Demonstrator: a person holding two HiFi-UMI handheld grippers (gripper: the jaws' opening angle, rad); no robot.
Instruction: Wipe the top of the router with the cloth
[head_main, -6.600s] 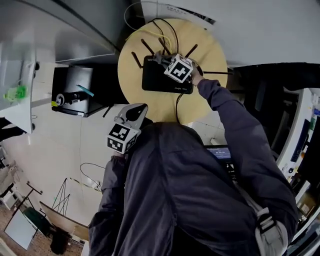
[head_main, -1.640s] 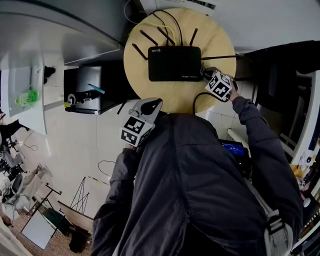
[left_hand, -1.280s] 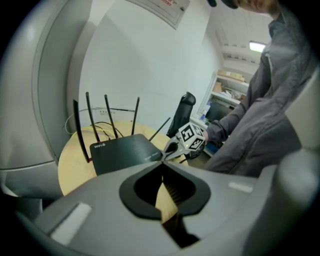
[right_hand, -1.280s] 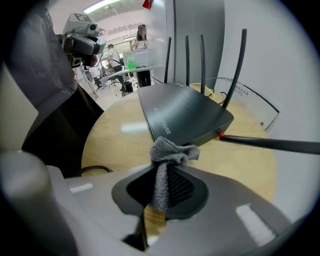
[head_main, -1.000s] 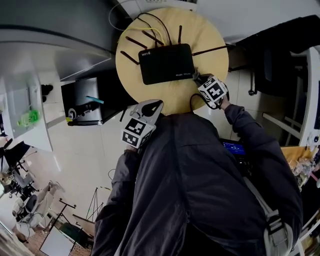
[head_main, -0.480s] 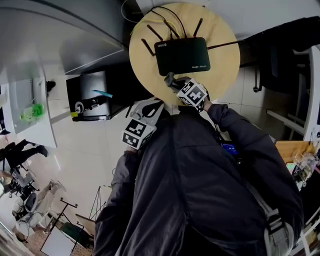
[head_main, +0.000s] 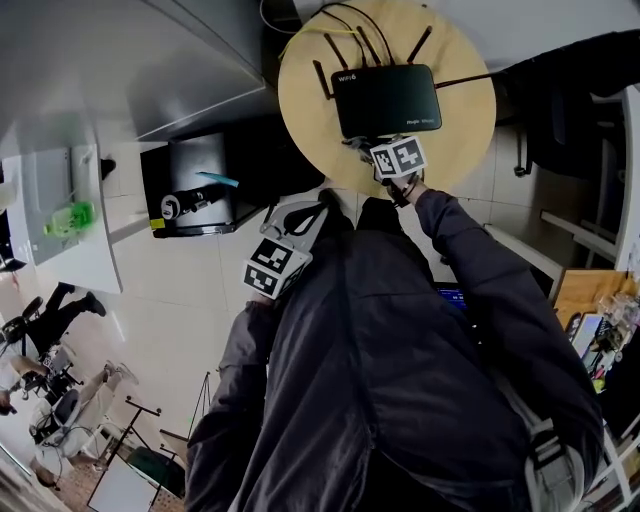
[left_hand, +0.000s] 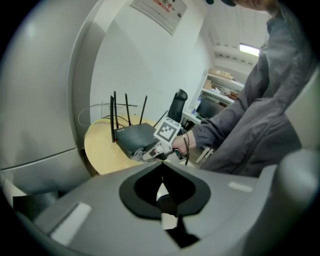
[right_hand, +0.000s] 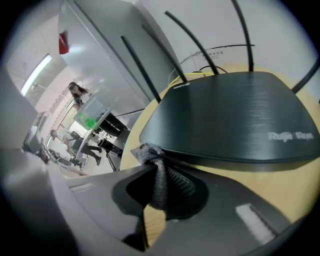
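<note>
A black router (head_main: 387, 98) with several upright antennas sits on a round wooden table (head_main: 308, 110). My right gripper (head_main: 364, 146) is at the router's near front edge, shut on a grey knitted cloth (right_hand: 161, 176). In the right gripper view the cloth bunches out of the jaws just below the left front corner of the router (right_hand: 235, 117), over the table (right_hand: 285, 181). My left gripper (head_main: 316, 207) hangs back by the person's chest, off the table, shut and holding nothing. The left gripper view shows the router (left_hand: 132, 136) and the right gripper (left_hand: 150, 153) ahead.
Yellow and black cables (head_main: 355, 22) run off the back of the router. A dark cabinet (head_main: 205, 185) with small items stands left of the table, and a dark chair (head_main: 560, 110) stands to its right. A grey curved wall (left_hand: 45, 85) lies close on the left.
The right gripper, earlier on top of the router and then at its right side, has swung leftward to the router's front edge with the cloth. The left gripper stayed put.
</note>
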